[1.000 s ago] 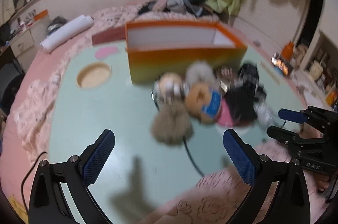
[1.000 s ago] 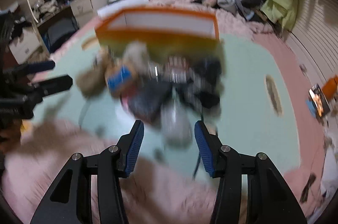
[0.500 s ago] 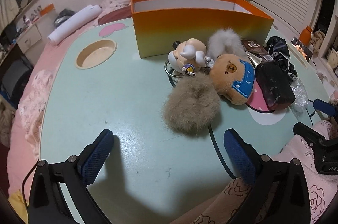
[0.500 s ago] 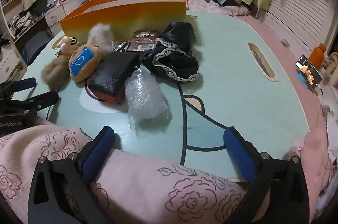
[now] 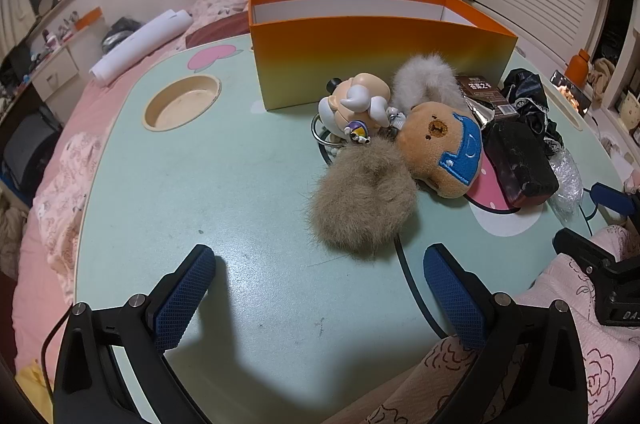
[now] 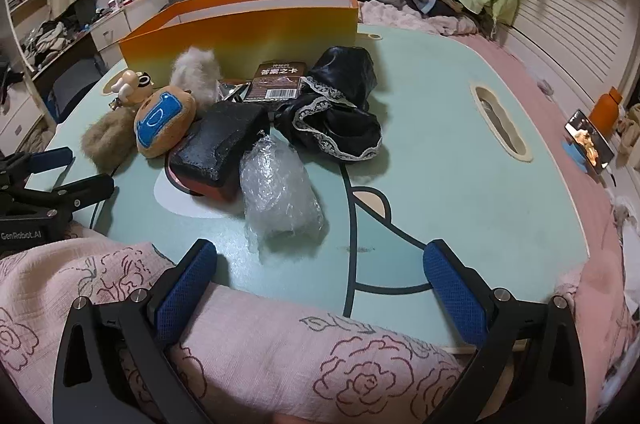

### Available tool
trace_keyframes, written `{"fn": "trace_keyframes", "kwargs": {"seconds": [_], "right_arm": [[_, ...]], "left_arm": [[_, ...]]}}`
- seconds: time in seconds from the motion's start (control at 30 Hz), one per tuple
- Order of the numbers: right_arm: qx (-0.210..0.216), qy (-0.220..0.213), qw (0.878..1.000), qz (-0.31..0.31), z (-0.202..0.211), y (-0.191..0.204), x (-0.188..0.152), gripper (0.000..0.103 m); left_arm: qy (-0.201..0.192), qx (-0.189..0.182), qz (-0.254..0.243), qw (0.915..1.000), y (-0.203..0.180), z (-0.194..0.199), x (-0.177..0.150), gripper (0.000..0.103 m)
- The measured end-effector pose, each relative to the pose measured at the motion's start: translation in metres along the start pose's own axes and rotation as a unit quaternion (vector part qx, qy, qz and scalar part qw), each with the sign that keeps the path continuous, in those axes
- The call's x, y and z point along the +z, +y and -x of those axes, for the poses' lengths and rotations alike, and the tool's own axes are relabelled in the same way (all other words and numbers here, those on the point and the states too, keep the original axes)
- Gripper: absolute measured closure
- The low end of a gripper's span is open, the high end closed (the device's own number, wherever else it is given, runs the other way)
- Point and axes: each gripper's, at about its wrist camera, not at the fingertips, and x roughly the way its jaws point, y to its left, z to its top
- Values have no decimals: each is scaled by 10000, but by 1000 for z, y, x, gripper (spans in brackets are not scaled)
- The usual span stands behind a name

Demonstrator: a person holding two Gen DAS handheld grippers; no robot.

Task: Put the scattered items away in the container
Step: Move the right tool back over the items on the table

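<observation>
An orange box [image 5: 372, 63] [image 6: 256, 23] stands open-topped at the back of a mint table [image 5: 200, 183]. In front of it lies a pile: a brown fur pompom [image 5: 360, 199], an orange bear plush [image 5: 444, 147] [image 6: 162, 119], a small figurine [image 5: 356, 107], a grey fur ball [image 5: 424, 79], a black block [image 6: 222, 143], a bubble-wrap bundle [image 6: 280, 191], a black lace cloth [image 6: 340, 115] and a dark packet [image 6: 278, 81]. My left gripper [image 5: 320, 300] hovers open just short of the brown pompom. My right gripper [image 6: 320, 300] stands wide open near the bubble wrap, with nothing between its fingers.
A pink floral cloth [image 6: 280, 344] covers the table's near edge under my right gripper. A round cup recess [image 5: 182, 101] sits at the left and a slot [image 6: 500, 127] at the right. A bed with clothes lies behind, and a phone [image 6: 588, 139] on the right.
Both views have sunk toward the table and sharpened from blur. My right gripper's jaws have gone from narrow to wide open. The left gripper stayed open.
</observation>
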Motion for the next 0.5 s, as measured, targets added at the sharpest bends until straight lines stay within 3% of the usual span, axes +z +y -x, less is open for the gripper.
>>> {"fn": "trace_keyframes", "kwargs": {"seconds": [0.5], "right_arm": [[-60, -21, 10000, -30, -2, 0, 2, 0]], "left_arm": [[-8, -10, -26, 10000, -1, 1, -2, 0]]}}
